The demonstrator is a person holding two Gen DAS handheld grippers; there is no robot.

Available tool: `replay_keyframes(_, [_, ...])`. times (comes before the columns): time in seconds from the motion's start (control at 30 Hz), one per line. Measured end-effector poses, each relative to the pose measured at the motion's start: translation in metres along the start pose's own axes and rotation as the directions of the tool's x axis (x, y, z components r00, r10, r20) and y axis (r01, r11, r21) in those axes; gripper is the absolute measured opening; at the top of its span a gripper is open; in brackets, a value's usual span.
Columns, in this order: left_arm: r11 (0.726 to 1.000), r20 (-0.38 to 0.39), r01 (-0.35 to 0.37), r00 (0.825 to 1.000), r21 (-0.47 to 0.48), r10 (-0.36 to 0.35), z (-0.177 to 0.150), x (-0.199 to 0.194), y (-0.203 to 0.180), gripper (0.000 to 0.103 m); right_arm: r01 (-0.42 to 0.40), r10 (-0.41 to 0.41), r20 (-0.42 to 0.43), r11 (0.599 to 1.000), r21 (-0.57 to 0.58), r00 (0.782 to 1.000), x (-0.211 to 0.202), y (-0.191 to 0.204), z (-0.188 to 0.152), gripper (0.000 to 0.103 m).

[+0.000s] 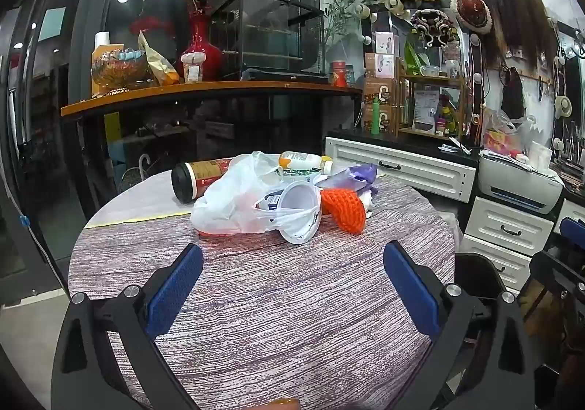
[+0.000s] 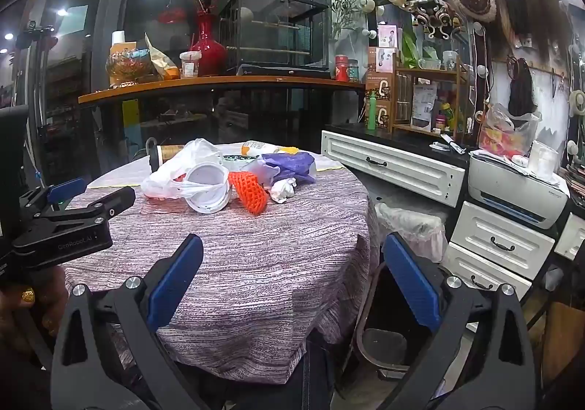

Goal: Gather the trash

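Observation:
A pile of trash lies at the far side of the round table (image 1: 274, 300). It holds a white plastic bag (image 1: 230, 201), a white cup (image 1: 301, 210) on its side, orange foam netting (image 1: 345, 209), a purple bag (image 1: 351, 176), a dark-lidded paper cup (image 1: 199, 179) and a yellow-capped bottle (image 1: 303, 160). The right wrist view shows the same bag (image 2: 175, 172), cup (image 2: 208, 190), netting (image 2: 250, 190), purple bag (image 2: 289, 163) and a crumpled white wad (image 2: 283, 188). My left gripper (image 1: 292, 260) is open and empty, short of the pile. My right gripper (image 2: 292, 256) is open and empty over the table's near right edge.
A bin lined with clear plastic (image 2: 413, 223) stands right of the table. White drawers (image 2: 395, 165) and a printer (image 2: 519, 190) lie beyond it. A cluttered wooden counter (image 1: 204, 91) runs behind. My left gripper's body (image 2: 65, 223) shows at the left of the right wrist view.

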State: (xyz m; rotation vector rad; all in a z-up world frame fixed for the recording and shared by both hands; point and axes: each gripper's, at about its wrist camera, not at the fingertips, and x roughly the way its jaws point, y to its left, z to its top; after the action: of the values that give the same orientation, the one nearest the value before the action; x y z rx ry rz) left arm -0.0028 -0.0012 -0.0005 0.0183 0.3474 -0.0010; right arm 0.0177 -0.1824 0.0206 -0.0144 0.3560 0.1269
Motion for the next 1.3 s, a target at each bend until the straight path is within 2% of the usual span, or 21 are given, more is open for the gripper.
replay_keyframes(1.3, [1.0, -0.005, 0.004, 1.0, 0.001, -0.004, -0.0041, 0.0056, -0.0039, 0.098, 0.0, 0.0, -0.006, 1.0, 0.004, 1.0, 0.0042, 0.0022, -0.0001, 0.098])
